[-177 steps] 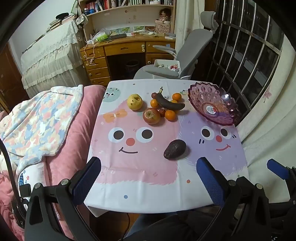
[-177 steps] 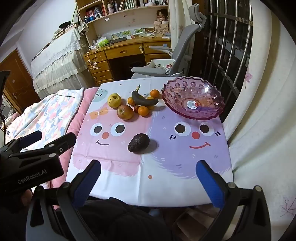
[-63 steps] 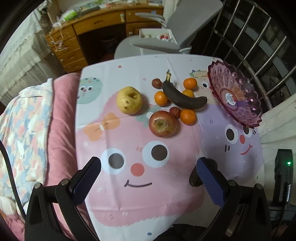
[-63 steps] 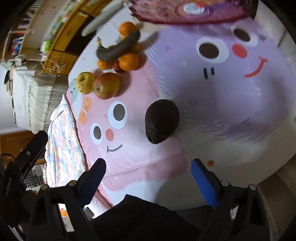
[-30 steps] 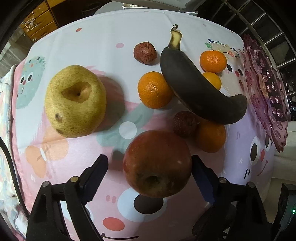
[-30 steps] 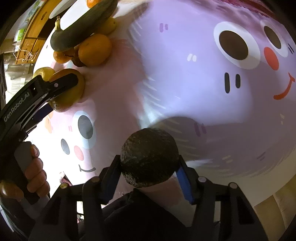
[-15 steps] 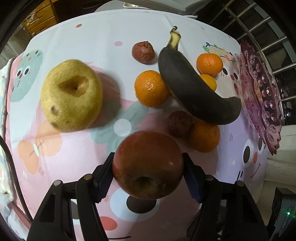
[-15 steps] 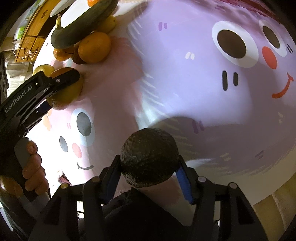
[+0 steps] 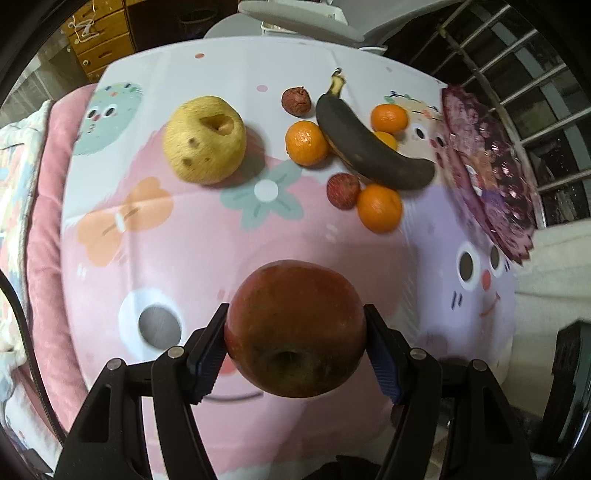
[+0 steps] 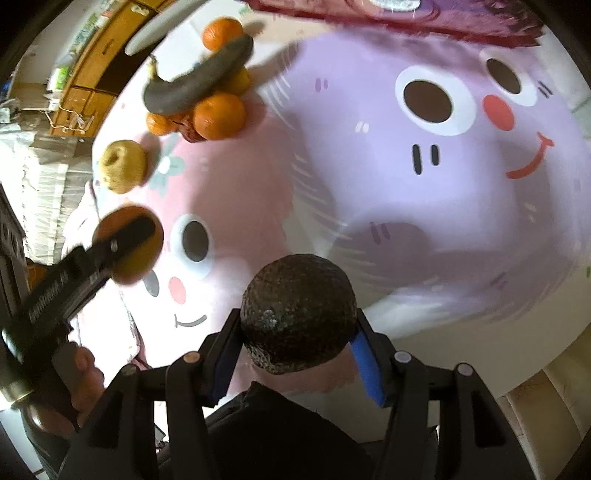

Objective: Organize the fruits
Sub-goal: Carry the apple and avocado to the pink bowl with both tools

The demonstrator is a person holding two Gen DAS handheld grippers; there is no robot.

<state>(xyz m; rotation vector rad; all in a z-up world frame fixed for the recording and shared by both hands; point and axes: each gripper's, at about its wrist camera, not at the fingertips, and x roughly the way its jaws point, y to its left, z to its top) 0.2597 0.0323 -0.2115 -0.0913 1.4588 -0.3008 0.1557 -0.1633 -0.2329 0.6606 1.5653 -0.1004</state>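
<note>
My left gripper (image 9: 295, 343) is shut on a red apple (image 9: 295, 328) and holds it above the pink part of the tablecloth; it also shows in the right wrist view (image 10: 127, 245). My right gripper (image 10: 295, 347) is shut on a dark avocado (image 10: 298, 310), lifted over the table's near edge. On the cloth lie a yellow pear (image 9: 204, 139), a blackened banana (image 9: 369, 147), several small oranges (image 9: 378, 208) and two small reddish fruits (image 9: 342, 191). The purple glass bowl (image 9: 487, 170) stands at the right edge.
The cartoon tablecloth (image 9: 207, 236) covers a small table. A pink quilted bed (image 9: 40, 206) borders it on the left. A grey office chair (image 9: 295, 14) and a wooden desk (image 9: 99, 40) stand behind. Window bars (image 9: 535, 74) are at the right.
My left gripper closed on the apple and lifted it back away from the other fruits. My right gripper, holding the avocado, rose a little and the bowl came closer into its view.
</note>
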